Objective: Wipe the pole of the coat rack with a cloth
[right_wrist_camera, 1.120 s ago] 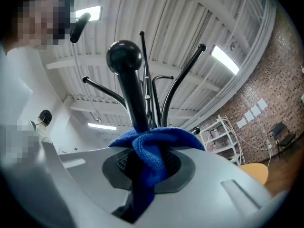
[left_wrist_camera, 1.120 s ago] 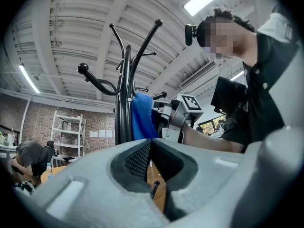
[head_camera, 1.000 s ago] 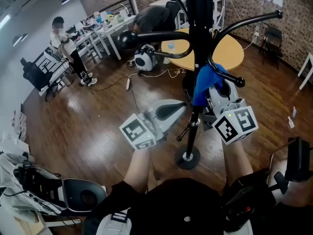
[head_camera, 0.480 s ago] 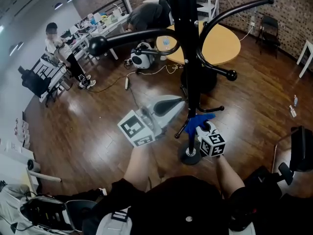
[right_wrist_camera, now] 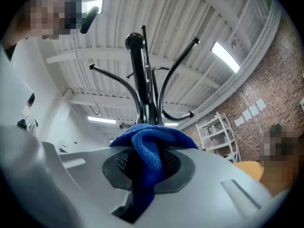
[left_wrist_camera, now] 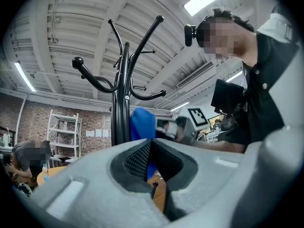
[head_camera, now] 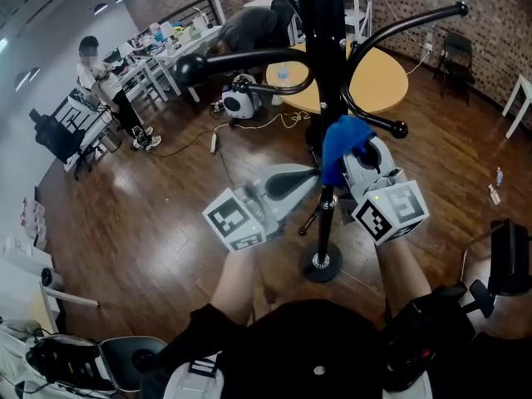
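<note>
The black coat rack pole [head_camera: 325, 98] rises from a round base [head_camera: 321, 265] on the wood floor. My right gripper [head_camera: 353, 152] is shut on a blue cloth [head_camera: 340, 142] that is pressed against the pole's right side at mid height. In the right gripper view the cloth [right_wrist_camera: 148, 146] bunches between the jaws, and the pole [right_wrist_camera: 140, 84] rises just beyond it. My left gripper [head_camera: 306, 174] hovers left of the pole, shut on nothing. In the left gripper view, the pole [left_wrist_camera: 121, 109] and the cloth [left_wrist_camera: 142, 123] show ahead of the left gripper [left_wrist_camera: 152, 160].
Curved hook arms with ball ends [head_camera: 189, 69] [head_camera: 399, 129] stick out from the pole at gripper height. A round yellow table [head_camera: 387, 80] stands behind the rack. A seated person [head_camera: 101, 66] and cluttered desks are far left. Cables and a white device [head_camera: 238, 102] lie on the floor.
My right gripper slid the cloth down the pole to near the base, then back up to mid height. My left gripper stayed almost where it was.
</note>
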